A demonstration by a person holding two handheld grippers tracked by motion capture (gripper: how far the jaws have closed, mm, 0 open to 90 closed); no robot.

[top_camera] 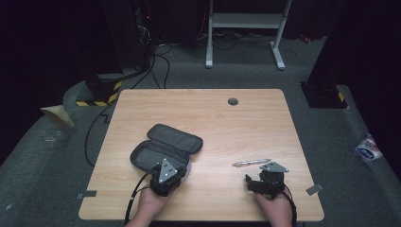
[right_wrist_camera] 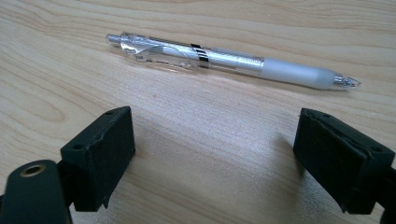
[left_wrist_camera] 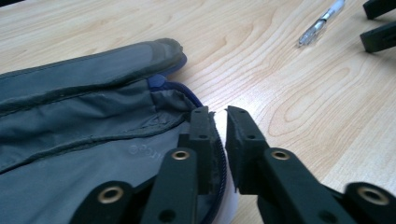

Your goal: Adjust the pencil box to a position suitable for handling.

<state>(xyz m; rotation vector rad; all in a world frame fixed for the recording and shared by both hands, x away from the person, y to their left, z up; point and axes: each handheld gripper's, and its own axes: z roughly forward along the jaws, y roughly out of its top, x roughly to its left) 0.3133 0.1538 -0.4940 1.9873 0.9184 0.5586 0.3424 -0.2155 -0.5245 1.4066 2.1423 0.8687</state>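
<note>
Left gripper view: left gripper (left_wrist_camera: 219,112) barely parted astride pencil case (left_wrist_camera: 84,116) rim, may slip. Right gripper (right_wrist_camera: 212,154) wide, empty, near pen (right_wrist_camera: 224,58); could roll it.

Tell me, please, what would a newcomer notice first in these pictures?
Probably the grey pouch, lying unzipped with its flap folded back at the table's front left. The left gripper sits at its near rim, jaws slightly apart with the zipper edge between them. To the right a clear pen lies flat on the wood, just beyond the open right gripper.
</note>
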